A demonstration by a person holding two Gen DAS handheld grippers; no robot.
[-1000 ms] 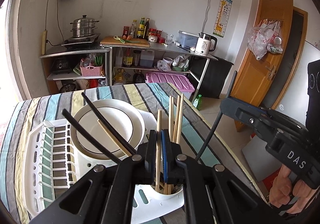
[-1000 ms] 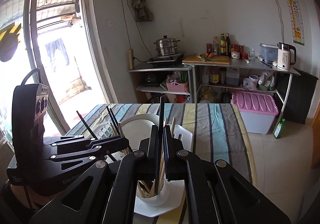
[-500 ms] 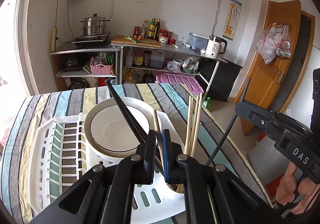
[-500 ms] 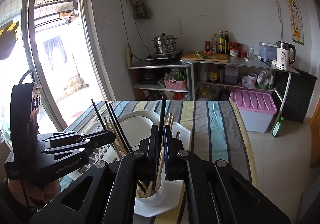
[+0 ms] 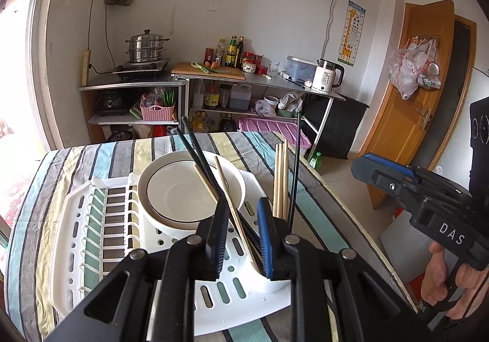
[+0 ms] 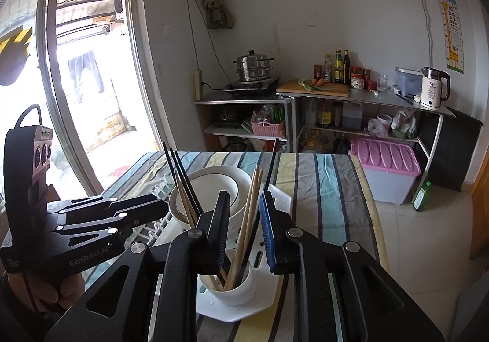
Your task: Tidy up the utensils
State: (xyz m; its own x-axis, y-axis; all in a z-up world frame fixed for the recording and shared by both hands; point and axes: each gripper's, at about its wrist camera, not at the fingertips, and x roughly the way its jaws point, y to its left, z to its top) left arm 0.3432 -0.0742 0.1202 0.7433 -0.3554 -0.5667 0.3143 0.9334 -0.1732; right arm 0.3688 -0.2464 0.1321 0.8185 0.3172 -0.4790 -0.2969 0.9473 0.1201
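Note:
My left gripper [image 5: 242, 233] hovers over the white utensil cup [image 5: 265, 279], its jaws opening. A wooden chopstick [image 5: 226, 192] and two black chopsticks [image 5: 195, 152] lean loose between the pads, standing in the cup. My right gripper [image 6: 244, 229] is over the same cup [image 6: 233, 291], jaws also opening. Wooden chopsticks [image 6: 250, 207] and a black chopstick [image 6: 270, 169] rise between its pads, and the pads do not press them. Each gripper shows in the other's view: the right gripper [image 5: 397, 178], the left gripper [image 6: 122, 213].
The cup sits at the corner of a white dish rack [image 5: 101, 238] on a striped tablecloth [image 5: 91, 158]. A white bowl [image 5: 183, 189] rests in the rack beside the cup. Shelves with a steamer pot [image 5: 146, 45], bottles and a kettle [image 5: 328, 79] line the far wall.
Both grippers were shut on chopsticks; their jaws have now parted and the chopsticks stand free in the cup. The left gripper has shifted sideways over the rack.

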